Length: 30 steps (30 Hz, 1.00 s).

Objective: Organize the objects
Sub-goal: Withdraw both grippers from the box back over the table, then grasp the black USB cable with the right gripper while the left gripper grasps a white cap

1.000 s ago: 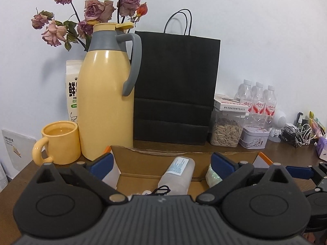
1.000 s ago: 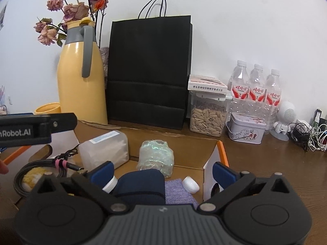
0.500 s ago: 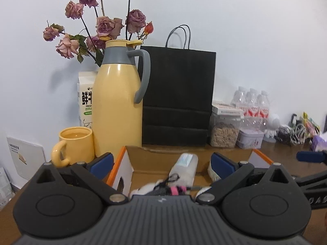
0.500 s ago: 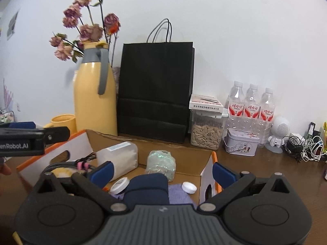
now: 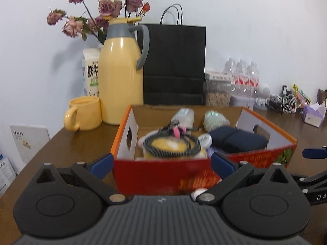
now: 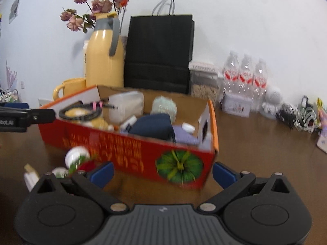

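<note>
A red and orange cardboard box (image 5: 163,173) (image 6: 130,145) stands on the brown table. It holds a coiled black cable (image 5: 171,143), a clear bottle (image 5: 184,116), a navy pouch (image 5: 237,138) (image 6: 153,125), a greenish bundle (image 6: 164,107) and small white lids. My left gripper (image 5: 162,164) is open and empty in front of the box's near wall. My right gripper (image 6: 162,172) is open and empty, in front of the box's right end. Small loose items (image 6: 76,161) lie on the table by the box's front left.
A yellow thermos jug (image 5: 121,73), a yellow mug (image 5: 83,113), dried roses (image 5: 102,12) and a black paper bag (image 5: 173,65) stand behind the box. Water bottles (image 6: 244,75), a seed jar (image 5: 217,96), a tin, cables (image 6: 302,116) and a tissue pack (image 5: 313,114) sit at right.
Both grippers have pulled back and risen away from the box. They looked down into its inside before; its red outer front wall now shows. Both stay open.
</note>
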### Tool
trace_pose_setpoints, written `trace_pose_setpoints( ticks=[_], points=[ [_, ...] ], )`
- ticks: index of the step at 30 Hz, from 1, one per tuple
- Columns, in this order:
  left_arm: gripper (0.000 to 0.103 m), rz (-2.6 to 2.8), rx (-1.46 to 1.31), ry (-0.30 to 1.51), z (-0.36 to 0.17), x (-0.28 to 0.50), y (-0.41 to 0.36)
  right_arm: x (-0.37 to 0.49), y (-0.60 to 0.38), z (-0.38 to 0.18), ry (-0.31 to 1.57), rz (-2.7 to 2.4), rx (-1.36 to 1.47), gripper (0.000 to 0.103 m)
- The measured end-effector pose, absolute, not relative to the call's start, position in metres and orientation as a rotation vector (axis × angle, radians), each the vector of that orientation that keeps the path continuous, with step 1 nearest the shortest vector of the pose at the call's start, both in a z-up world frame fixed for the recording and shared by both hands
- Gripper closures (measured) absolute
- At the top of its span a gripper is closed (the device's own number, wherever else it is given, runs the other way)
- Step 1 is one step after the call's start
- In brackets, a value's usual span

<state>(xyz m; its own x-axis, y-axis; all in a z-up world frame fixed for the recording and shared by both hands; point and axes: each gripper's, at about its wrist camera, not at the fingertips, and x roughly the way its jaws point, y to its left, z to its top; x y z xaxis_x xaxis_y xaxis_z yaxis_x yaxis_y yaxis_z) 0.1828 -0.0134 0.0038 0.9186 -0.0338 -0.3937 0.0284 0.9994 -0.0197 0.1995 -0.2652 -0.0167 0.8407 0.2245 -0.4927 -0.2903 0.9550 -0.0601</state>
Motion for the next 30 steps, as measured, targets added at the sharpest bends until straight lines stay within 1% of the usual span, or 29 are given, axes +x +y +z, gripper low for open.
trace_pose_setpoints(
  ticks=[8,13,16,18,19,22,23,25,26,27,30],
  points=[
    [0.000,-0.009,-0.062,0.463,-0.010,0.161,0.002,0.187,-0.275,-0.035,0.591,0.260,-0.121,0.001],
    [0.000,0.003,-0.086,0.469,-0.013,0.155,0.009,0.189,-0.274,-0.040,0.623,0.257,-0.127,0.008],
    [0.000,-0.003,-0.089,0.465,-0.013,0.153,0.009,0.192,-0.279,-0.040,0.633,0.259,-0.096,0.008],
    [0.000,-0.007,-0.090,0.465,-0.014,0.153,0.009,0.196,-0.283,-0.042,0.653,0.261,-0.073,0.014],
    [0.000,-0.009,-0.092,0.465,-0.014,0.153,0.009,0.198,-0.284,-0.043,0.668,0.263,-0.062,0.016],
    [0.000,-0.016,-0.104,0.459,-0.013,0.153,0.010,0.202,-0.286,-0.044,0.679,0.260,-0.054,0.016],
    [0.000,-0.015,-0.107,0.458,-0.013,0.153,0.011,0.202,-0.286,-0.044,0.679,0.258,-0.057,0.018],
    [0.000,-0.014,-0.114,0.461,-0.013,0.154,0.012,0.201,-0.284,-0.044,0.673,0.258,-0.066,0.027],
    [0.000,-0.016,-0.120,0.464,-0.013,0.154,0.013,0.200,-0.284,-0.044,0.665,0.264,-0.067,0.036],
    [0.000,-0.015,-0.125,0.467,-0.013,0.155,0.014,0.200,-0.283,-0.043,0.661,0.268,-0.069,0.042],
    [0.000,-0.012,-0.132,0.471,-0.014,0.156,0.016,0.198,-0.283,-0.042,0.652,0.267,-0.069,0.051]
  ],
)
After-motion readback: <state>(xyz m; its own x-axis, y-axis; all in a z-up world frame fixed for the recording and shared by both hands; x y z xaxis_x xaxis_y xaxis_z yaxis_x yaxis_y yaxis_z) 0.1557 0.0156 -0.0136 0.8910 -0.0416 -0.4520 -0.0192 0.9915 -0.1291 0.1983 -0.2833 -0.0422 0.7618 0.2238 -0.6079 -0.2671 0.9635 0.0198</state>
